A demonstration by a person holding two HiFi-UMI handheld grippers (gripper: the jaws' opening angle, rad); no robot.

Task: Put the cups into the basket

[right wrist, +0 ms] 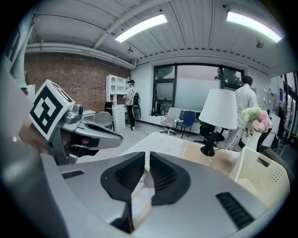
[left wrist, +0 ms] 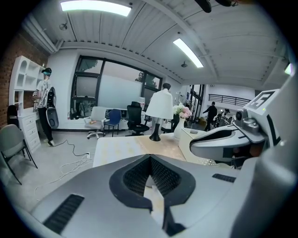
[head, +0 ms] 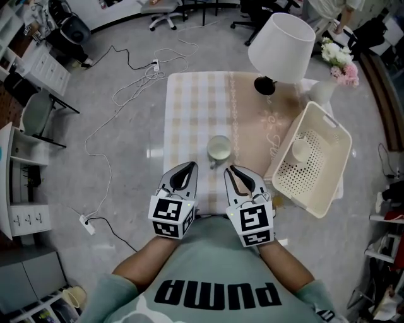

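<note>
Holding left gripper (head: 189, 169) and right gripper (head: 235, 171) closed and empty at the table's (head: 189, 107) near edge, I judge 1 cup (head: 219, 149) remains: open, reach, grasp it for the basket (head: 328, 120).

Grey polished floor (head: 126, 170) surrounds the table (head: 196, 107), which carries a pale checked cloth. Left of the table: loose white cable (head: 146, 77) on the floor, a power strip (head: 86, 223), a grey chair (head: 36, 113) and white shelving units (head: 22, 189), with a brick wall (right wrist: 70, 76) behind. Beyond the table's far end: office chairs (head: 161, 11) and large dark-framed windows (right wrist: 195, 88). On the table's far right corner: a white-shaded lamp (head: 282, 39). Above the table: lit strip lights (right wrist: 139, 27) on a white ribbed ceiling (right wrist: 195, 32).
</note>
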